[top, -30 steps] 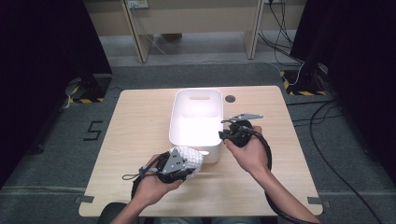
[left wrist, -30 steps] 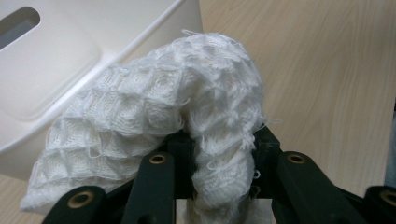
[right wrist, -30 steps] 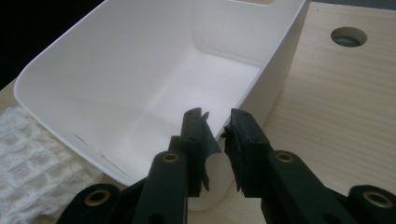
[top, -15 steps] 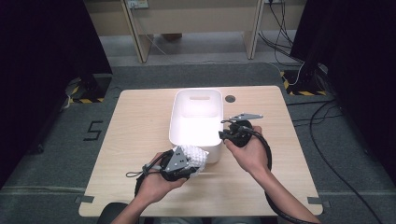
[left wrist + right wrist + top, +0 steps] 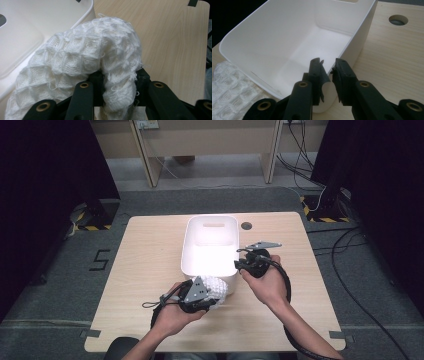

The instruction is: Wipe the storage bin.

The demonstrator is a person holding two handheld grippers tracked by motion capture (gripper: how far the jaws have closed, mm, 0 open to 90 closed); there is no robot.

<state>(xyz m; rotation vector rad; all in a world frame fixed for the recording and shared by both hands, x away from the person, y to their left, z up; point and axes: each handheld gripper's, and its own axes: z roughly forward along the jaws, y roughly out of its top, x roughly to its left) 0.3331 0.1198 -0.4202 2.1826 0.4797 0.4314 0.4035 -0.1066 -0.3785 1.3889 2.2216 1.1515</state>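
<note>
A white waffle-weave cloth (image 5: 218,286) is bunched against the near wall of a white plastic bin (image 5: 185,245), just outside it. My left gripper (image 5: 211,293) is shut on a fold of this cloth (image 5: 82,55), and the fold is pinched between the left gripper's (image 5: 120,80) black jaws. My right gripper (image 5: 239,265) sits at the bin's near right corner. In the right gripper view one jaw is inside the bin wall (image 5: 274,37) and one outside, so the right gripper (image 5: 327,66) is shut on the rim. The bin's inside looks empty. Part of the cloth (image 5: 232,87) lies beside the bin.
The light wooden table (image 5: 150,250) has a round cable hole (image 5: 246,226) just behind the bin's right side. Grey floor, cables and dark curtains surround the table. Bare tabletop lies left and right of the bin.
My left gripper has edged slightly to the right with the cloth, closer to the bin's near wall. The right gripper has stayed on the rim.
</note>
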